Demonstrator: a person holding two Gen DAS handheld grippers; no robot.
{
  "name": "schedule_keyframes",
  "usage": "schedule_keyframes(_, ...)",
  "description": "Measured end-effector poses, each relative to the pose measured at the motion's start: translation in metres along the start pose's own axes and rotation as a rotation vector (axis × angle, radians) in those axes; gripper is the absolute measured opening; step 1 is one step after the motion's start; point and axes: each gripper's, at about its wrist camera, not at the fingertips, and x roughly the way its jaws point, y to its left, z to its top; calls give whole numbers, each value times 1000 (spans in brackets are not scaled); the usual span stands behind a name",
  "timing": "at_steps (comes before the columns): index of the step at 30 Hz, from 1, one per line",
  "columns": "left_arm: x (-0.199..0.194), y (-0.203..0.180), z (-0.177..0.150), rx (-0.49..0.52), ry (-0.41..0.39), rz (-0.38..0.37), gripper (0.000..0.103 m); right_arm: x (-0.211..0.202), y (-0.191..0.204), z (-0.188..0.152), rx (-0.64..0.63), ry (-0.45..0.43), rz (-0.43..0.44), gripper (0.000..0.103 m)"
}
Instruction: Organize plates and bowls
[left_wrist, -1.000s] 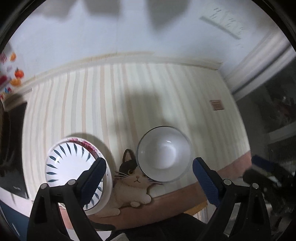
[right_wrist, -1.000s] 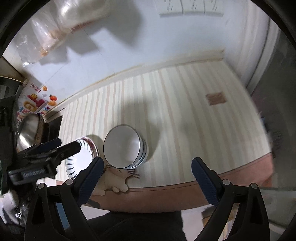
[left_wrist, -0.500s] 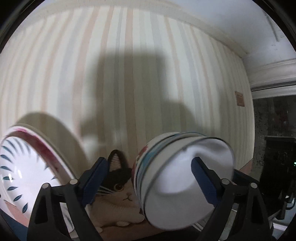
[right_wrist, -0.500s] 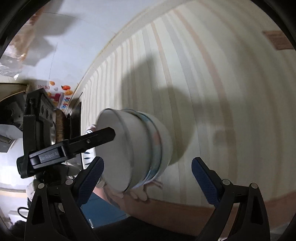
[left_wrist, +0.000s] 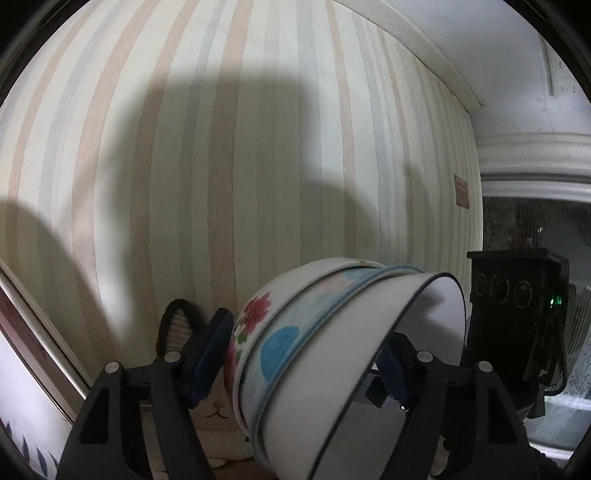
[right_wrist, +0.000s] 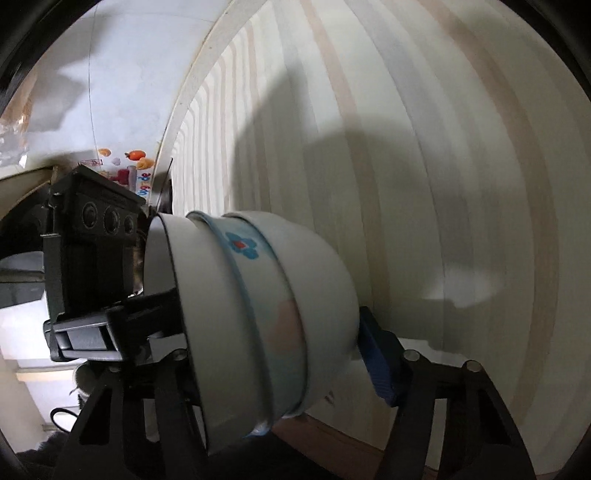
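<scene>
A nested stack of bowls (left_wrist: 332, 354) stands between the jaws of both grippers. The outer bowl is white with a dark rim, the middle one has blue flowers, the inner one red flowers. My left gripper (left_wrist: 299, 362) straddles the stack, one blue pad (left_wrist: 208, 358) at the stack's base and the other inside the top bowl's mouth. My right gripper (right_wrist: 269, 354) straddles the same stack (right_wrist: 258, 314) from the opposite side. The pads look close to the bowls; contact is unclear. A plate's rim (left_wrist: 22, 439) with blue leaf marks shows at the lower left.
The bowls sit on a striped cloth (left_wrist: 236, 166) with a cat picture (left_wrist: 177, 328) under them. Each gripper's black camera body shows in the other's view: the right one (left_wrist: 517, 317) and the left one (right_wrist: 92, 258). A wall with stickers (right_wrist: 133, 158) is at the left.
Both grippers have moved in close from either side, and the bowl stack now sits between their jaws. The bowls fill much more of each view.
</scene>
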Motion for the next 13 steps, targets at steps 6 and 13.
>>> schedule_keyframes(6, -3, 3, -4, -37, 3, 19, 71, 3, 8, 2, 9, 4, -14, 67)
schedule_keyframes(13, -17, 7, -11, -56, -12, 49, 71, 10, 11, 2, 40, 21, 18, 67)
